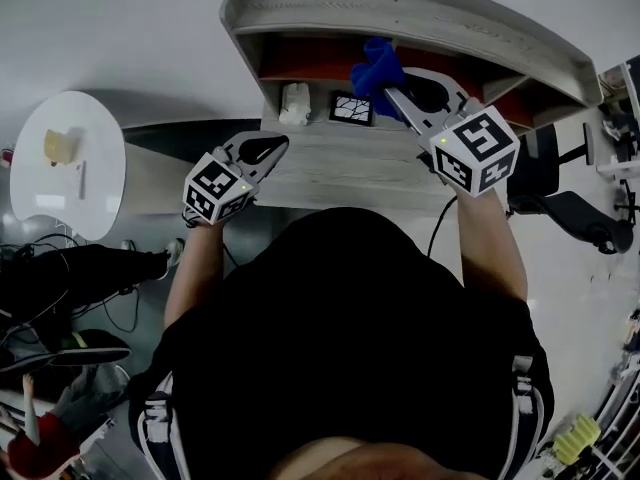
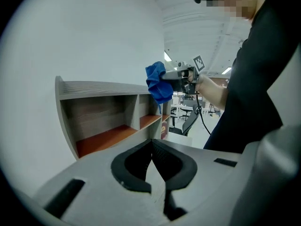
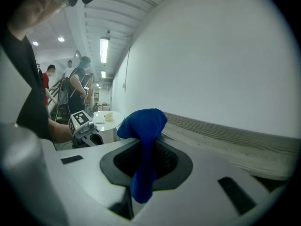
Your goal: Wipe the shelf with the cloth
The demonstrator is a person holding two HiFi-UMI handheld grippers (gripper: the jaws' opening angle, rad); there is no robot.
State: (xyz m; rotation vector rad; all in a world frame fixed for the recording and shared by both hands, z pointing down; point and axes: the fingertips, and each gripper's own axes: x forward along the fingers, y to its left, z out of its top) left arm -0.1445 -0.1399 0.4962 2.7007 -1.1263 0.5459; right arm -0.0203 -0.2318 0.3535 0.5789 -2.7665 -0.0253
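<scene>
A grey wooden shelf unit with orange inner boards stands against the white wall. My right gripper is shut on a blue cloth, held up in front of the upper compartment, just under the top board. In the right gripper view the cloth bunches above the jaws and hangs down between them, beside the shelf's top board. My left gripper is shut with nothing in it, over the lower grey ledge. The left gripper view shows the cloth off the shelf.
On the ledge stand a small white object and a framed picture. A round white table with a yellowish item is at the left, cables on the floor below it. An office chair stands at the right.
</scene>
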